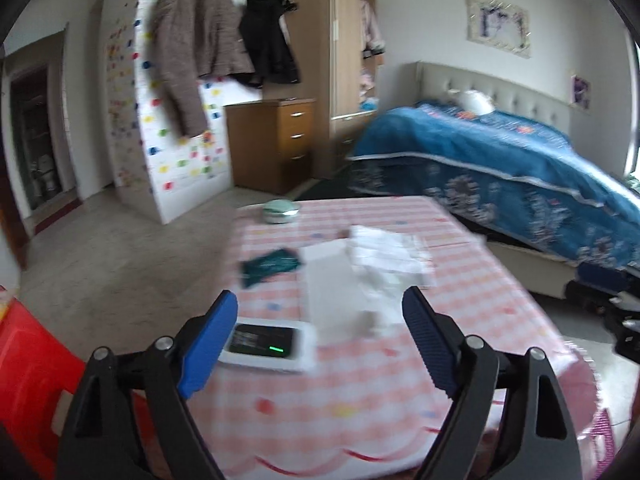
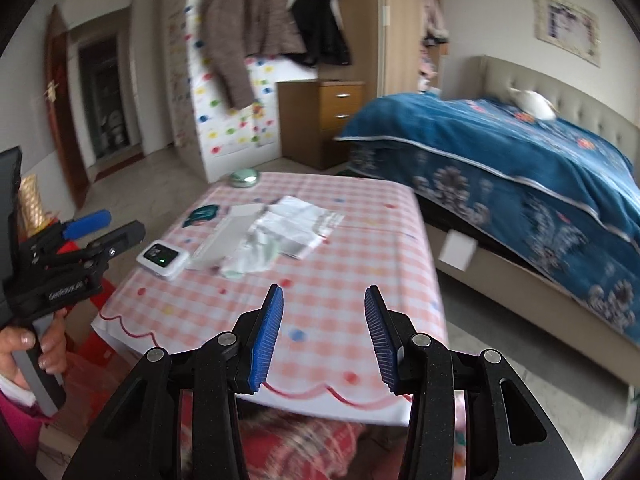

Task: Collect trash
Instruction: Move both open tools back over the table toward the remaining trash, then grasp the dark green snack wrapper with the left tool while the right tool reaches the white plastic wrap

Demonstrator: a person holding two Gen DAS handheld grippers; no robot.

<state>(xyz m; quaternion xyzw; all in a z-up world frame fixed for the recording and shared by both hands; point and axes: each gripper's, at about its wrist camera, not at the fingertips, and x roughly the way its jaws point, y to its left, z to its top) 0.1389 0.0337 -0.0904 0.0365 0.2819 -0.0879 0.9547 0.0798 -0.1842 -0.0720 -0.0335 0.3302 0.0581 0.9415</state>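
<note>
The left gripper [image 1: 320, 320] has its blue ribbed fingers [image 1: 212, 340] spread wide with nothing between them, held above the near part of a table covered in a pink-and-white checked cloth [image 1: 360, 392]. Just beside the left finger lies a white rectangular device with a dark screen and a green light [image 1: 266, 345]. Straight ahead, between the fingers, sits a flat white rectangular box [image 1: 332, 288], and touching its right side a heap of crumpled white paper and plastic wrappers [image 1: 392, 256]. Left of the box, further out, lies a dark teal wrapper [image 1: 270, 265]; beyond it, at the far edge, a round pale green tin [image 1: 280, 211].

The right gripper [image 2: 324, 332] is likewise open and empty, its blue pads [image 2: 266, 336] hanging over the near scalloped edge of the cloth. The crumpled heap lies well ahead and left of these fingers, with the teal wrapper further left still. A blue patterned bedspread [image 2: 500, 148] covers the bed to the right.
</note>
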